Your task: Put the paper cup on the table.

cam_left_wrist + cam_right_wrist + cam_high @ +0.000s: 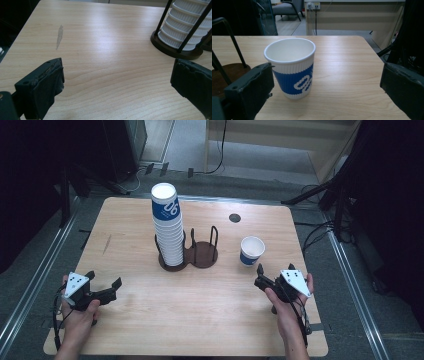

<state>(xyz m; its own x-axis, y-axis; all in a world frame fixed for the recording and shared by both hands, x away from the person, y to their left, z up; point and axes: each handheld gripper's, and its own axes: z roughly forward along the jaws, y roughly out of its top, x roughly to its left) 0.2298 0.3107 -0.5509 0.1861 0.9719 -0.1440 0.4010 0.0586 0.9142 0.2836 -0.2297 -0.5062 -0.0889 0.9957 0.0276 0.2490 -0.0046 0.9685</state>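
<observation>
A tall stack of white and blue paper cups [167,227] stands in the left ring of a dark two-ring holder [202,254] at the table's middle; the right ring holds nothing. In the left gripper view the ribbed stack [185,27] sits in the holder's base [175,50] at the upper right. One upright, empty cup [251,251] stands to the right of the holder. My right gripper [258,275] is open just in front of it; the right gripper view puts that cup [292,67] close to the left jaw of the gripper [327,72]. My left gripper [105,279] [117,67] is open over bare wood at the front left.
The wooden table [200,315] has a dark round hole [234,218] near its back right and a grey scuff [59,36] on its left side. Black stand legs and cables lie on the floor around it.
</observation>
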